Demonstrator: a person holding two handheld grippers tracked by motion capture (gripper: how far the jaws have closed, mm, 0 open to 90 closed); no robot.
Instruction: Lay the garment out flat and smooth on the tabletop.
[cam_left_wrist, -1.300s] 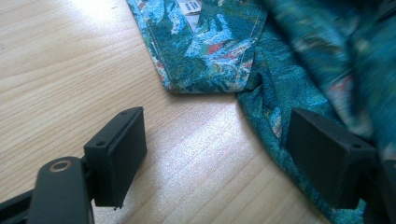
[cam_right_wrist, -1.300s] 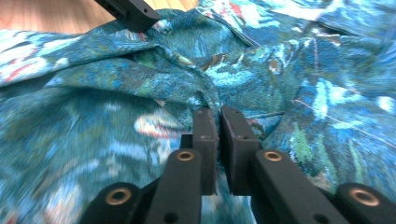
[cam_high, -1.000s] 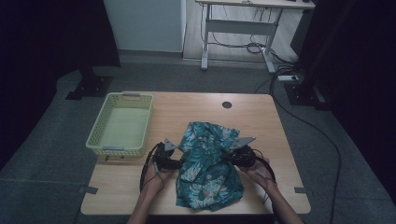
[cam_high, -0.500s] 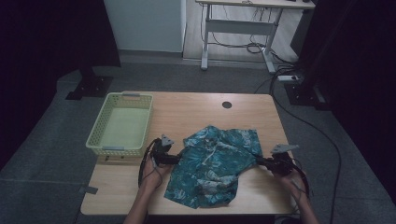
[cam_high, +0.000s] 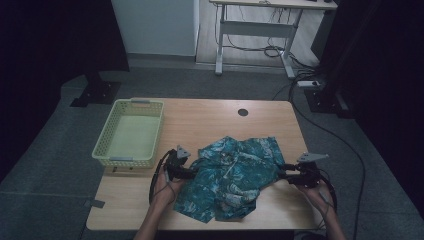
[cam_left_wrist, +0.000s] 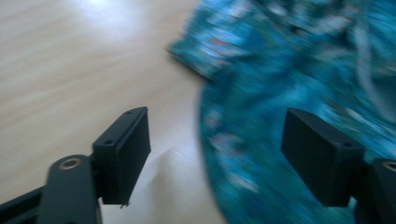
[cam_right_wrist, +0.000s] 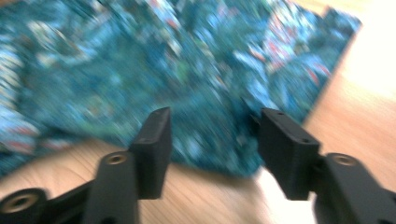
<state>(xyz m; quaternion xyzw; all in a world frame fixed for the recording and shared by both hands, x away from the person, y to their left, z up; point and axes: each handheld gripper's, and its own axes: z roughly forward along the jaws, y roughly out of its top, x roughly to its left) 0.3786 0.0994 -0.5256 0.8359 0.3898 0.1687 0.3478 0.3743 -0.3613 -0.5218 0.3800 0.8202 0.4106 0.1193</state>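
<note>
A wooden table (cam_high: 210, 120) is carrying a crumpled teal patterned shirt (cam_high: 232, 175) near its front edge, with an empty basket (cam_high: 131, 132) sitting off to the left. The shirt is looking soft, light and floppy, so pinching a hem or corner seems best. The left gripper (cam_left_wrist: 217, 154) and right gripper (cam_right_wrist: 215, 144) are flanking it, jaws apart and holding nothing.

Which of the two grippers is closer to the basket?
The left gripper, at the shirt's left edge, just below and right of the basket. The right gripper sits across the shirt, near the table's right side.
</note>
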